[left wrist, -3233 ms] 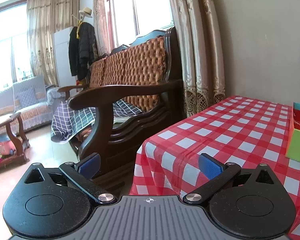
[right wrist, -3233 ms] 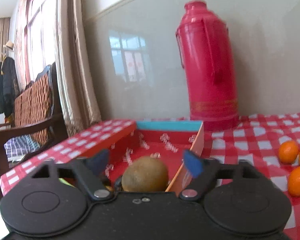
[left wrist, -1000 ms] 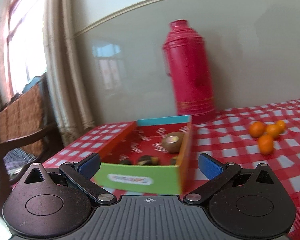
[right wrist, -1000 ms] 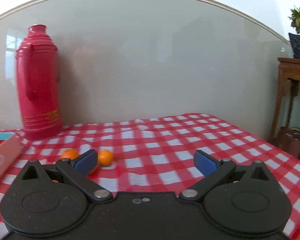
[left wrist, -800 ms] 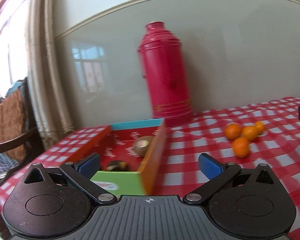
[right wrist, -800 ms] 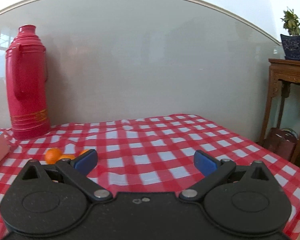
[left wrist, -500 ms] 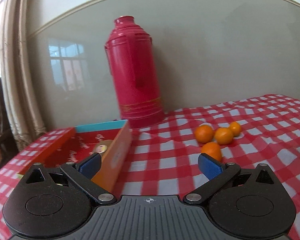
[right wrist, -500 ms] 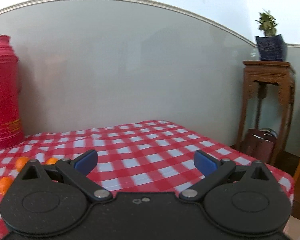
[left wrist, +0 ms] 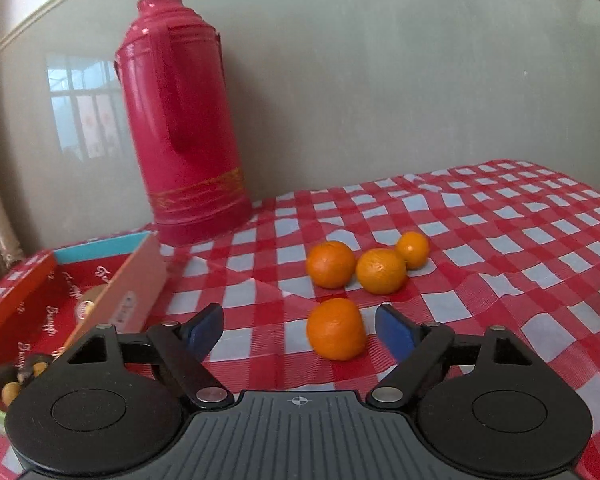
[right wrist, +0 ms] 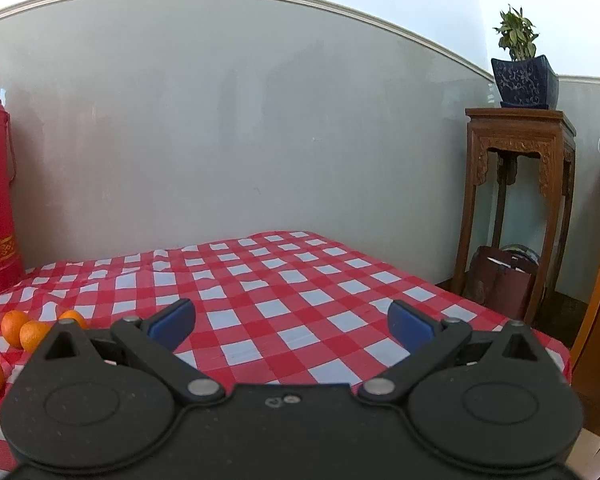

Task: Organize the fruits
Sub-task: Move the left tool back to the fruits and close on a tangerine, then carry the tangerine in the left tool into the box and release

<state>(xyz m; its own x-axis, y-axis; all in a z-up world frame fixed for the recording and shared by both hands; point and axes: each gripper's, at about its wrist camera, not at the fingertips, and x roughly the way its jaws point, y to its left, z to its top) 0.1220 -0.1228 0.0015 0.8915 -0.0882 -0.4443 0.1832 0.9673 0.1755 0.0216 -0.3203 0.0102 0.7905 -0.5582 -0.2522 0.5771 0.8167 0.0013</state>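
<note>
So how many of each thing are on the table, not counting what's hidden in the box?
Oranges: 4
Flask: 1
Box: 1
Total: 6

One orange (left wrist: 335, 329) lay on the desk (left wrist: 500, 240) between the left tongs (left wrist: 299, 327), nearer the right finger. Three oranges (left wrist: 380, 271) lay in a row behind it. The flask (left wrist: 180, 120) stood further behind, to the left, and the box (left wrist: 112, 292) lay left of the tongs.
</note>
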